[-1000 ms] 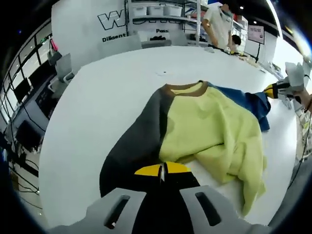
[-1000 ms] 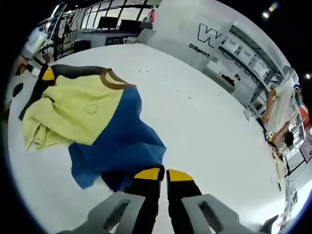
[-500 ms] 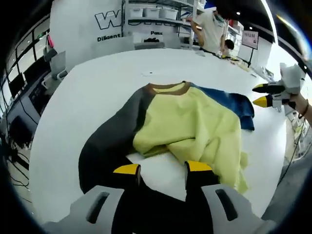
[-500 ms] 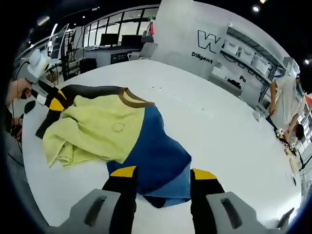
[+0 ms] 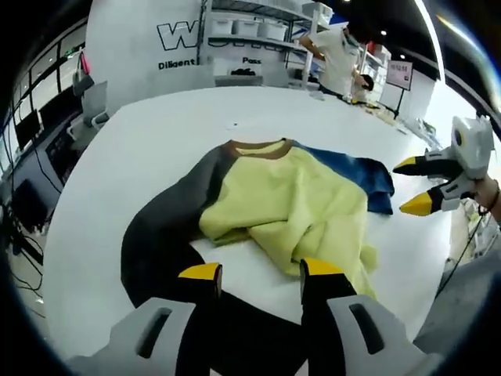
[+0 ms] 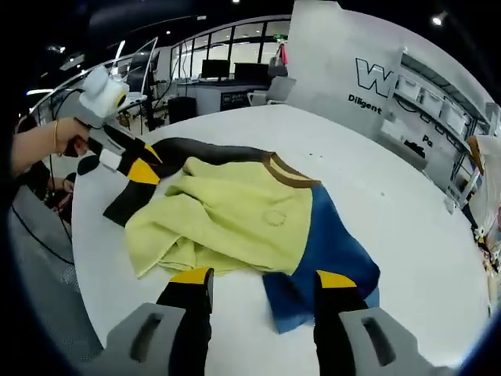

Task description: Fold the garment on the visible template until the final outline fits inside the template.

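Observation:
A sweater lies rumpled on the white table (image 5: 156, 141). It has a yellow-green body (image 5: 290, 207), a dark grey sleeve (image 5: 168, 227), a blue sleeve (image 5: 356, 168) and a brown collar (image 5: 254, 149). My left gripper (image 5: 261, 270) is open just above the grey sleeve's near end, holding nothing. My right gripper (image 5: 413, 186) comes in from the right, open, off the blue sleeve's end. In the right gripper view the sweater's body (image 6: 235, 211) and blue sleeve (image 6: 329, 251) lie ahead of my open right gripper (image 6: 264, 278). A hand holds the left gripper (image 6: 133, 160) by the grey sleeve (image 6: 203, 149).
The table's (image 6: 407, 204) round edge runs close under both grippers. Behind it stand a white wall with lettering (image 5: 180, 35), shelves with bins (image 5: 258, 27), a standing person (image 5: 337, 47) and desks with monitors (image 6: 219, 70). Chairs (image 5: 90, 106) sit at the far left.
A second ago each gripper was shut on a sleeve end. Both have opened, let go and drawn back from the sweater, which now lies still on the table.

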A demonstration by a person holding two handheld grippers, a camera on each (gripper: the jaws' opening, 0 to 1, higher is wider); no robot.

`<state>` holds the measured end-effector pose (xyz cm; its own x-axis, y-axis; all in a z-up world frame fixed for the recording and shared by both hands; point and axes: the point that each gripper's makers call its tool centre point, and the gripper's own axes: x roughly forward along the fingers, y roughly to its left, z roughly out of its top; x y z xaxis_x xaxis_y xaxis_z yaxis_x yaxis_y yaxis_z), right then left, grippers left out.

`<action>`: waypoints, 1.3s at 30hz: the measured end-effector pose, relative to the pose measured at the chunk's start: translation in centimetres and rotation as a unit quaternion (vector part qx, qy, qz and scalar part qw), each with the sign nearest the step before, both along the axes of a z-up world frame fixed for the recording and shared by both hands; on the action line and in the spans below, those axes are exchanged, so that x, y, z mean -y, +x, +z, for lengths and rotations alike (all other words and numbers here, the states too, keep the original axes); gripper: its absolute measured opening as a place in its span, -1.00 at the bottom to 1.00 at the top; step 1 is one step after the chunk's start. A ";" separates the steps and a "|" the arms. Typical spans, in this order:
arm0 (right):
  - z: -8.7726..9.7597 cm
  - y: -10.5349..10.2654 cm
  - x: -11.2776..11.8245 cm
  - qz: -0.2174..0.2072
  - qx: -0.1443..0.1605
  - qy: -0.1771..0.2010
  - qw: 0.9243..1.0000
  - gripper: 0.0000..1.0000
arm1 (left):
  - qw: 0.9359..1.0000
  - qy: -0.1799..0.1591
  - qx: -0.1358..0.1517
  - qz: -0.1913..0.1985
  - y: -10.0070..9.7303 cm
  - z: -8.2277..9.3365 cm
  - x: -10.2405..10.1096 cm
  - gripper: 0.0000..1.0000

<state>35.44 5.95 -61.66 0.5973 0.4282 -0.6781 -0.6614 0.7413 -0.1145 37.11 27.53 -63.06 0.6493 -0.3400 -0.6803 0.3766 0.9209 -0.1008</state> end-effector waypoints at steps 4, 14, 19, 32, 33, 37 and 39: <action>-0.2 -1.2 -1.4 0.016 -0.007 0.006 1.000 -0.05 | 1.000 -0.002 -0.001 0.000 -0.6 0.2 0.1 -0.12; -1.0 -3.8 -4.8 0.032 -0.029 0.027 0.999 -0.10 | 1.000 -0.020 0.009 0.010 -1.5 1.1 0.3 0.07; -2.2 -6.1 -7.6 0.054 -0.047 0.032 0.997 -0.17 | 0.999 -0.024 0.023 0.013 -1.7 1.6 0.2 0.20; -3.4 -7.2 -10.3 0.081 -0.058 0.028 0.995 -0.36 | 0.999 -0.022 0.031 0.022 -2.0 2.0 -0.6 0.39; -3.6 -7.2 -10.4 0.079 -0.061 0.028 0.995 -0.37 | 0.999 -0.024 0.033 0.021 -2.0 2.1 -0.5 0.41; -4.3 -7.4 -10.7 0.074 -0.072 0.029 0.994 -0.40 | 0.999 -0.021 0.035 0.013 -2.2 2.1 -0.3 0.52; -4.5 -7.5 -10.9 0.072 -0.074 0.027 0.994 -0.40 | 0.999 -0.017 0.038 0.009 -2.3 2.2 -0.2 0.54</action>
<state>27.98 16.81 -66.20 0.4222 0.5406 -0.7276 -0.7682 0.6396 0.0294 34.83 27.74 -60.84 0.7056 -0.3495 -0.6164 0.3671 0.9244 -0.1039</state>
